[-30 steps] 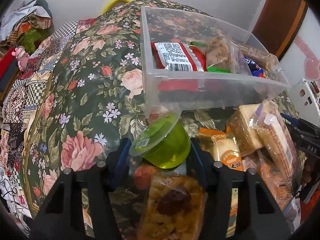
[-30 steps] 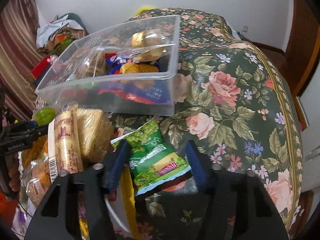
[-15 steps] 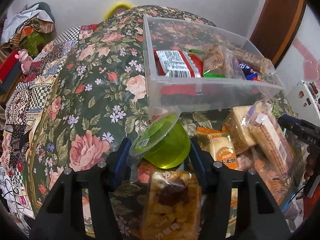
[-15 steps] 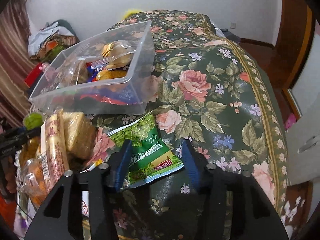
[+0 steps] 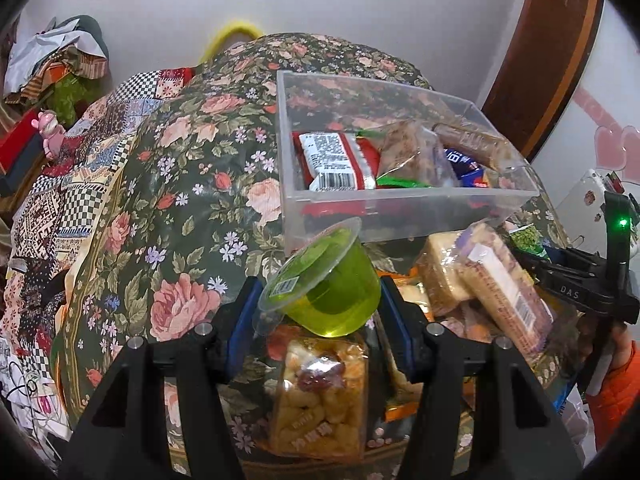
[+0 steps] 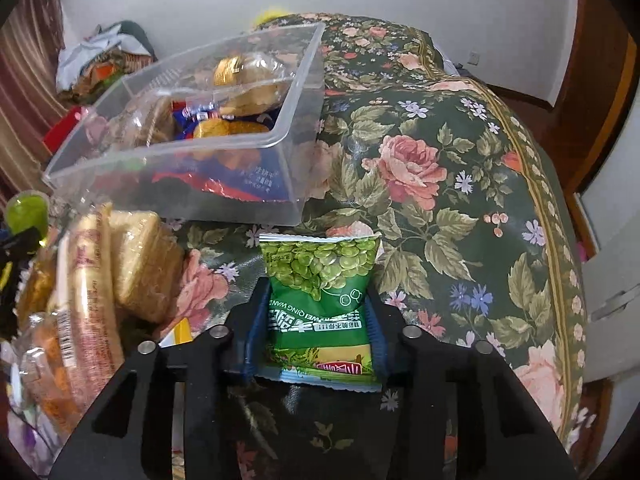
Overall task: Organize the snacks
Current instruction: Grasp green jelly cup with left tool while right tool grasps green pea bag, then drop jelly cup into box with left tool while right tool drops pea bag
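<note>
Our left gripper (image 5: 320, 312) clasps the slippery jelly cup (image 5: 326, 284) by its sides; our right gripper (image 6: 316, 320), just closing, pinches the light, crinkly pea packet (image 6: 320, 292) mid-body.

Pea packet's (image 6: 320, 304) lower edge behind claw

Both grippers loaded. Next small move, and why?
Probably carry the green jelly cup forward over the clear bin's near wall and let go. The left gripper already pinches it just short of that wall. The right gripper, jaws just closing, grips the green pea packet; it can follow.
</note>
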A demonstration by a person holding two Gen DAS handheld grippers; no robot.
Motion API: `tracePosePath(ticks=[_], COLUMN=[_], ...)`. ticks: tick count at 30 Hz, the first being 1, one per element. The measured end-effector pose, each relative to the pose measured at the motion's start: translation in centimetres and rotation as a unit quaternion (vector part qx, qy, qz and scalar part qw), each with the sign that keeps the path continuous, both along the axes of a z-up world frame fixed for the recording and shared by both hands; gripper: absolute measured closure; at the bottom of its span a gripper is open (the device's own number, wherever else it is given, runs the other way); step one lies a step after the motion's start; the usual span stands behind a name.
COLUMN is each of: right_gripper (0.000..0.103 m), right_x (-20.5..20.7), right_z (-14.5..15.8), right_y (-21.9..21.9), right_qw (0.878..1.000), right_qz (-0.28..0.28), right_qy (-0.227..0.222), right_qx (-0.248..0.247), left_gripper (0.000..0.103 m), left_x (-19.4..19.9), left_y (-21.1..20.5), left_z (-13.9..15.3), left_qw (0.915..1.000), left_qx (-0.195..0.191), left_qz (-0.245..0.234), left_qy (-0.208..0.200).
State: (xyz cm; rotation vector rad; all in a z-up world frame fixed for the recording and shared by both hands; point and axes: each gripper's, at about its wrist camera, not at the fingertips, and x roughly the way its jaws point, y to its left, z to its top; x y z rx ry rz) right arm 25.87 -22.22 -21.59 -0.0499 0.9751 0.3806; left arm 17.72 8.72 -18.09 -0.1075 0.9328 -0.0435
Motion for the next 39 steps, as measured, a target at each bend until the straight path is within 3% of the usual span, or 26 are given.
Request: tracePosePath(ticks=[12,20,28,39], right_gripper=[0.067,0.067,0.067,0.067], right_x=[-1.8,-1.2,0.6,3.8], right_z=[5.9,9.5,9.8,7.3], right_y=[-0.9,1.5,4.7,9.1], right_qw=[0.997,0.991,0.988,0.991], right_qz=[-0.004,0.024,0.052,0.087], right_qy=[-0.072,-0.119,-0.128,-0.093], right_qx=[0.028,0.059,0.066,0.043], left_gripper=[0.045,0.045,0.045,0.045], left_x=[0.3,2.1,4.5,8.1], left_y=[-1.0,-1.0,-1.2,-1.3], left_z=[2.9,4.8,5.3,2.2], left_qw=[0.9993,0.9983,0.9979,0.9995], left_qx=[-0.001,-0.015,-0.01,-0.003], left_qz=[-0.006,-0.006,-0.005,-0.006], left_qy=[-0.036,-0.056,-0.064,-0.032])
